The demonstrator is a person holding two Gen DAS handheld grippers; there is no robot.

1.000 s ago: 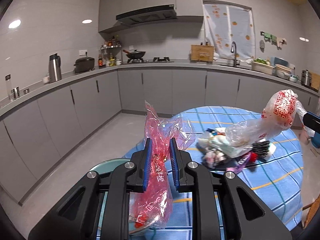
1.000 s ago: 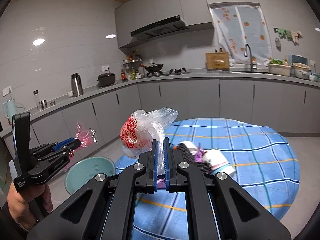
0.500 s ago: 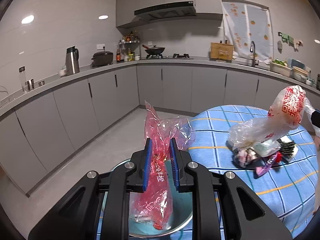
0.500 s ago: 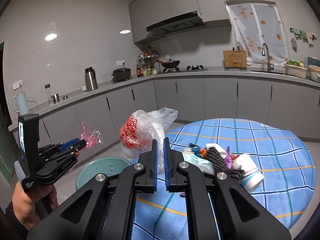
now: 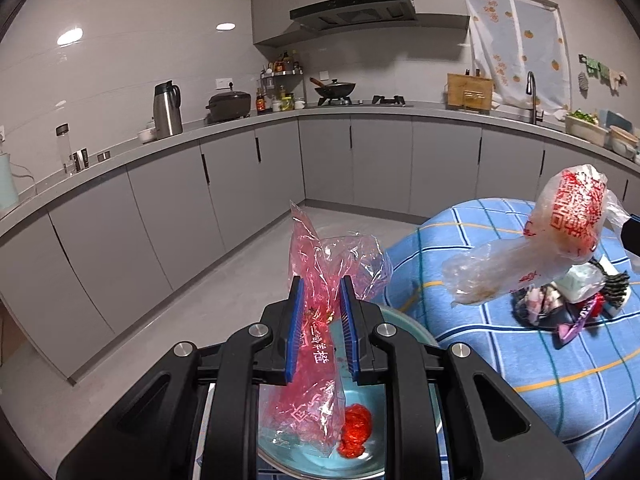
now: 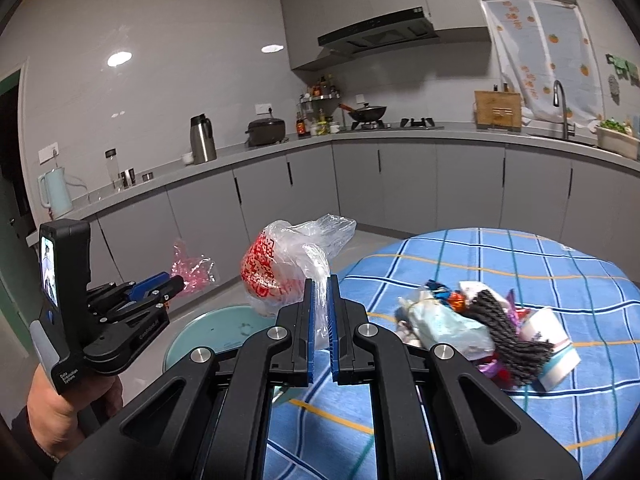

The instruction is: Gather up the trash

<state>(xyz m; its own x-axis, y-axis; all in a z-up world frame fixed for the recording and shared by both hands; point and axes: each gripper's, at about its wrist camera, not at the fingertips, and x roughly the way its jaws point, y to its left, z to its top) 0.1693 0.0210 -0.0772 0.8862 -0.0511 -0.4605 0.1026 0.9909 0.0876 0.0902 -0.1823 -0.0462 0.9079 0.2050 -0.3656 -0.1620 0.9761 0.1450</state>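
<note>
Trash remains heaped [image 6: 480, 328] on the bench [image 6: 540, 264], right of the teal bin [image 6: 216, 332]. Left gripper [image 5: 322, 312] pinches a pink bag [image 5: 320, 280] over the bin; right gripper [image 6: 320, 312], jaws pressed together, holds a clear bag [image 6: 288, 268]. Release only when squarely above the opening.

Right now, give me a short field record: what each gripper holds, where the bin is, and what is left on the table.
left gripper: shut on pink bag
right gripper: shut on clear bag with red print
bin: teal, on the floor beside the table, under the pink bag
in bin: red wad
left on table: trash pile; wrappers, a paper cup, dark braided cord
</note>
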